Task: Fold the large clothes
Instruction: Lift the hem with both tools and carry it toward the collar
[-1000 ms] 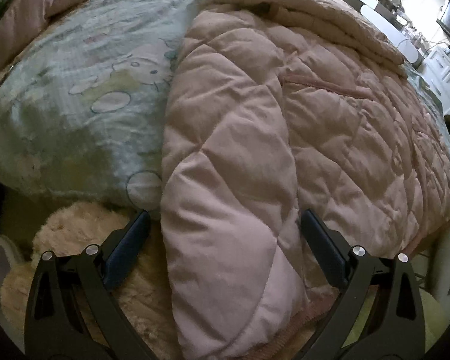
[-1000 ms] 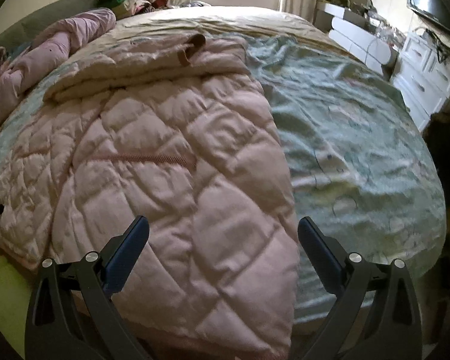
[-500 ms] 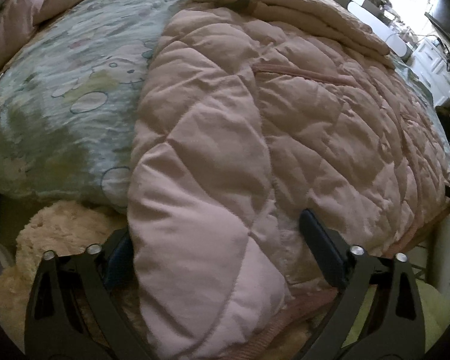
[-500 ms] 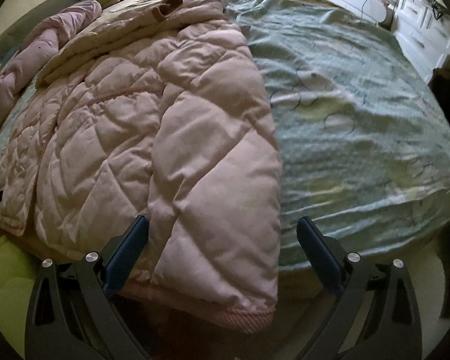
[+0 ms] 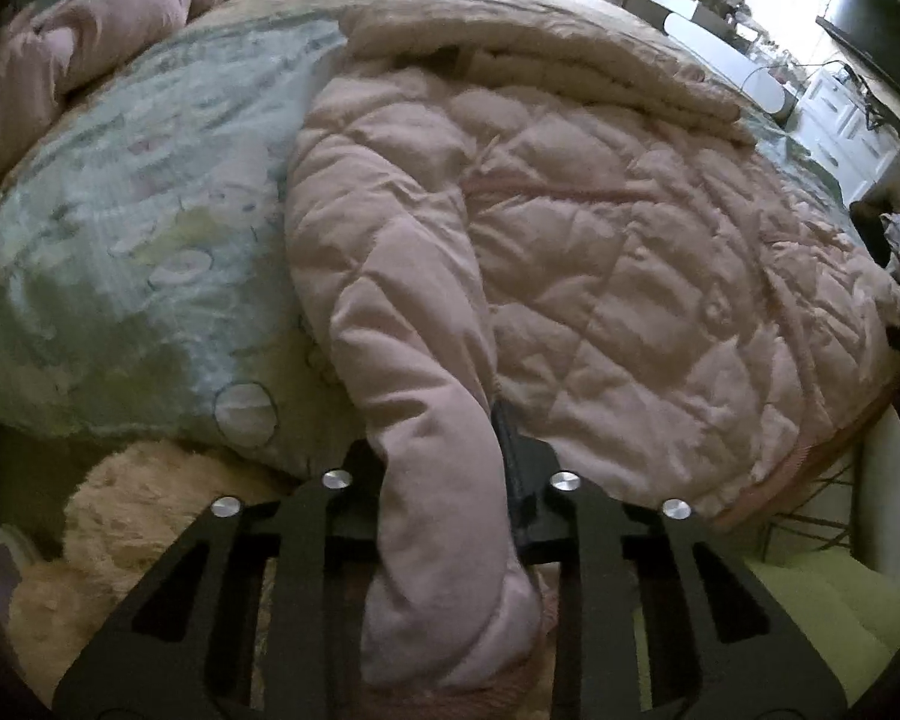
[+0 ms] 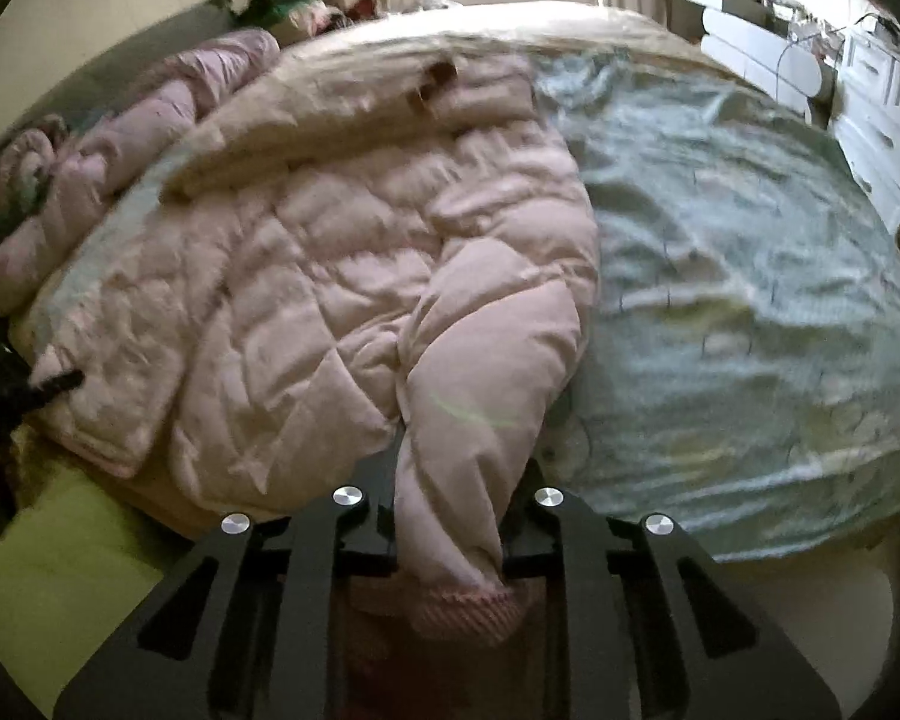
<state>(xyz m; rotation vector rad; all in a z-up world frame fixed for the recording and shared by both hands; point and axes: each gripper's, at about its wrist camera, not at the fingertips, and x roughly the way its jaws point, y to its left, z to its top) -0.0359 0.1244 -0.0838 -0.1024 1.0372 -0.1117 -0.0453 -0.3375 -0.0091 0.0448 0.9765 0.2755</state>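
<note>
A pink quilted puffer jacket lies spread on the bed, its collar end far from me; it also shows in the right wrist view. My left gripper is shut on the jacket's left sleeve near its cuff at the bed's near edge. My right gripper is shut on the right sleeve, with the ribbed cuff bunched behind the jaws. The fingertips are mostly hidden by fabric.
The bed has a pale green patterned cover, also in the left wrist view. A pink duvet is heaped at the far left. A beige plush toy sits below the bed edge. White drawers stand at the right.
Both grippers were open with the sleeves between their fingers; both have now closed on the sleeves. The sleeves are pinched narrow and pulled slightly towards the bed's near edge.
</note>
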